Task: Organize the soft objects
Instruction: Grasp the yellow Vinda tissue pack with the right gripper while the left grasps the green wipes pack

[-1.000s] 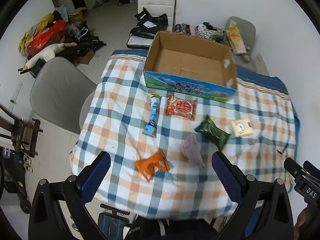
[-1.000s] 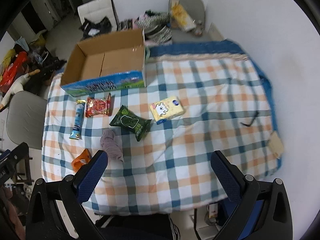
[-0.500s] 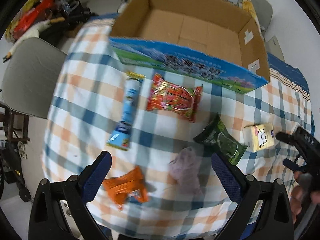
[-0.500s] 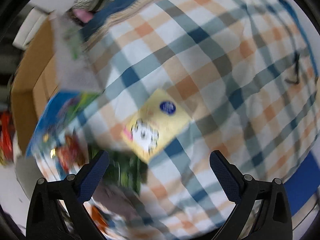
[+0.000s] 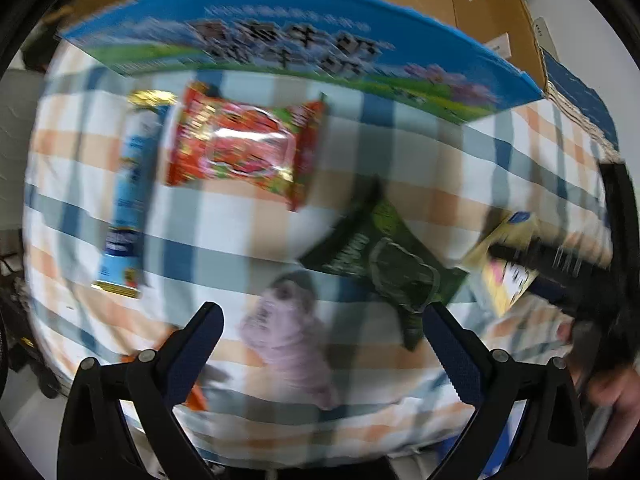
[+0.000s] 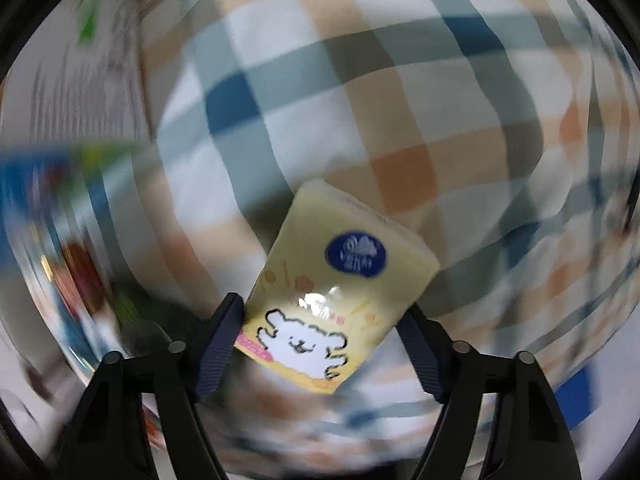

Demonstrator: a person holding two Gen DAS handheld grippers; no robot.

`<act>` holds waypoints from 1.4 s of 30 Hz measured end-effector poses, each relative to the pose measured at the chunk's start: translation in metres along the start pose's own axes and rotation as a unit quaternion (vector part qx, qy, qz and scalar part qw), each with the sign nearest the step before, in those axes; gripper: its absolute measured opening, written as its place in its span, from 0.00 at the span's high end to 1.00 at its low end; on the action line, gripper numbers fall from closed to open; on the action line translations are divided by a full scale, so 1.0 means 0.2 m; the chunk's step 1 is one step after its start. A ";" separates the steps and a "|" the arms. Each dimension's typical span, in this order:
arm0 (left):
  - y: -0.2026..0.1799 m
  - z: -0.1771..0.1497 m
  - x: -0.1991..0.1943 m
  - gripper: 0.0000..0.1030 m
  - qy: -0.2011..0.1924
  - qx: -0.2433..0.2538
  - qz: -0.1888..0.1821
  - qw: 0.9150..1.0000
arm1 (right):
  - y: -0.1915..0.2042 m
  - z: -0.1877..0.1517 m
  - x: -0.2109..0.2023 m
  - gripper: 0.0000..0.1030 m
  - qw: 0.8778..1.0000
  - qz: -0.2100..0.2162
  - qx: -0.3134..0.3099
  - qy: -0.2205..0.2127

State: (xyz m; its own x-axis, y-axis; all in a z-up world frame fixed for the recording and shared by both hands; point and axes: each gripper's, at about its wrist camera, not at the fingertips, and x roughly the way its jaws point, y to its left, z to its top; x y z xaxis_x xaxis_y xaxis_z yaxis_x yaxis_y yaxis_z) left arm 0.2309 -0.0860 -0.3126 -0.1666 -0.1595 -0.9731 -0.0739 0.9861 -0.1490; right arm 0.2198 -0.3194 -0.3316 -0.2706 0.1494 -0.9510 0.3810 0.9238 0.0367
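The yellow tissue pack [image 6: 340,296] is judged to be light and soft — a thin plastic wrap over paper, so it is expected to yield under pressure and may be a little slippery. It is best taken across its short width, near the middle, so that it does not bend or slide out. It lies on the checked tablecloth [image 6: 360,100], between the fingers of the right gripper [image 6: 320,340]. One finger is seen touching its near left edge; the other stands just beside the right edge, and contact there cannot be told because of blur. The jaws are therefore set wide around the pack, not yet closed on it.

The right gripper is held low over the cloth, pointing forward and down at the pack. In the left wrist view the same pack [image 5: 504,264] is partly covered by the dark body of that tool, and a hand [image 5: 616,396] is seen at the right edge.

The left gripper [image 5: 320,344] is spread wide and holds nothing. It hovers above the purple soft cloth [image 5: 288,332], with the green packet [image 5: 384,260] just beside, the red snack bag [image 5: 244,148] and the blue tube [image 5: 128,192] farther on, and the cardboard box [image 5: 304,52] behind them. An orange packet [image 5: 192,392] is half hidden by the left finger. Nothing is seen inside the visible part of the box — the sorting is judged to be only at its beginning.
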 end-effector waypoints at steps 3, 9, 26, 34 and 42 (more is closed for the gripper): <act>-0.05 0.06 0.06 0.01 0.025 -0.007 -0.003 1.000 | 0.00 -0.04 0.00 0.26 0.998 -0.034 -0.055 -0.003; -0.16 0.22 0.29 0.01 0.098 -0.034 -0.001 0.995 | -0.02 -0.07 0.00 0.25 0.999 -0.019 -0.035 -0.020; -0.60 0.19 0.45 0.22 0.034 0.270 0.170 0.947 | 0.00 -0.13 0.12 0.30 0.995 -0.049 -0.084 -0.012; -0.44 0.21 0.31 0.22 0.028 0.207 0.106 0.972 | -0.12 -0.13 0.07 0.22 0.998 -0.008 -0.058 -0.033; -0.26 0.15 0.44 0.27 0.053 0.165 0.098 0.980 | -0.22 -0.08 0.14 0.22 0.999 -0.008 -0.036 -0.021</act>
State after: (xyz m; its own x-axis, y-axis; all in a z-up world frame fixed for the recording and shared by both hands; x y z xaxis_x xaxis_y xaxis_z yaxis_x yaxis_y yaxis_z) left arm 0.2494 -0.1492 -0.3954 -0.2475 0.0478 -0.9677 0.2889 0.9570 -0.0266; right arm 0.1820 -0.3503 -0.3546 -0.2375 0.1199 -0.9639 0.3120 0.9492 0.0412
